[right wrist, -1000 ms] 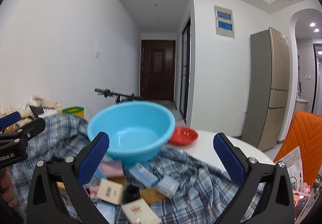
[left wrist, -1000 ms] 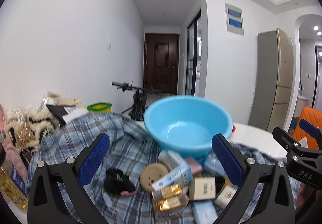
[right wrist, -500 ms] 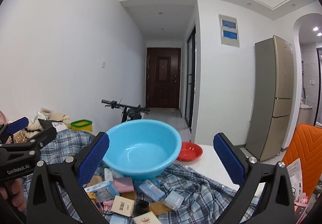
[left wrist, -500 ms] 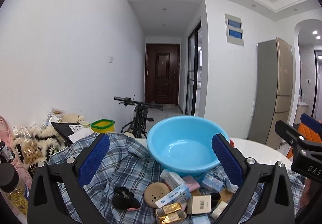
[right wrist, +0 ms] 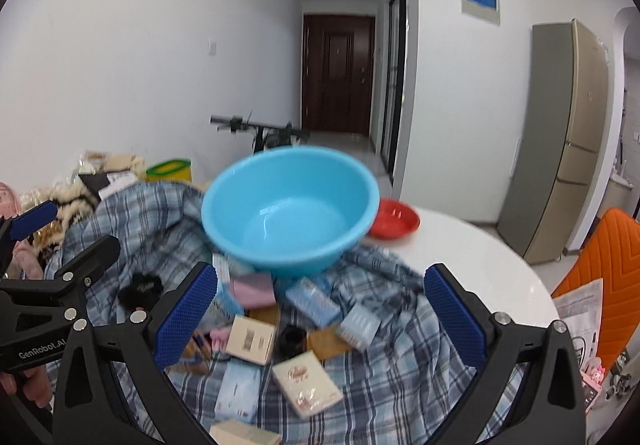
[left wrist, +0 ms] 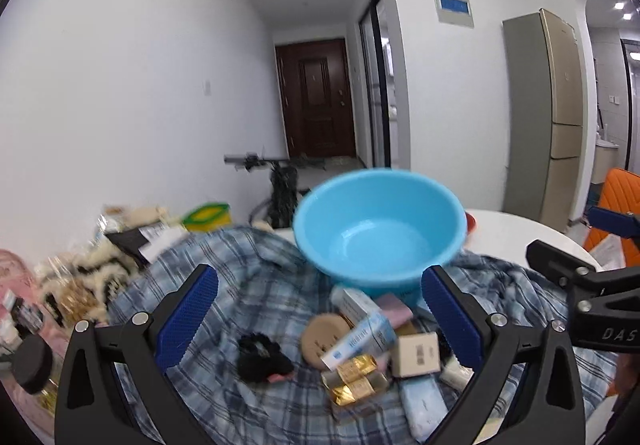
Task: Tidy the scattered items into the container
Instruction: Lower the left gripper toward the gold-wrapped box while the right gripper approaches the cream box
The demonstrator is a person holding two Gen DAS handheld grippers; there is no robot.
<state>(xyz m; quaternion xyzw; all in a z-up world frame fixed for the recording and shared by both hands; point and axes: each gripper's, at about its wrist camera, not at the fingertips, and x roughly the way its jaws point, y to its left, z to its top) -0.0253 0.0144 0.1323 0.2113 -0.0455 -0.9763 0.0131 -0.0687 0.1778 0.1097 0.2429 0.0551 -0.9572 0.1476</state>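
Observation:
A light blue bowl (left wrist: 380,233) (right wrist: 292,209) stands on a blue plaid cloth (left wrist: 248,285). In front of it lies a pile of small items: a black scrunchie (left wrist: 262,359), a round tan compact (left wrist: 324,335), a blue-and-white box (left wrist: 360,339), gold-wrapped pieces (left wrist: 354,377), a white barcode box (right wrist: 250,339), a pink box (right wrist: 254,289) and a cream printed box (right wrist: 306,381). My left gripper (left wrist: 319,279) hangs open above the pile, holding nothing. My right gripper (right wrist: 321,273) is open too, above the pile's right side.
A red dish (right wrist: 392,219) sits on the white round table (right wrist: 472,265) behind the bowl. Snack bags and a green-lidded tub (right wrist: 168,169) crowd the left edge. An orange chair (right wrist: 600,245) stands at the right, with papers beside it. A bicycle and a fridge stand farther back.
Both views have tilted down and closed in on the pile since half a second ago. Both grippers stay open, and nothing on the cloth has moved.

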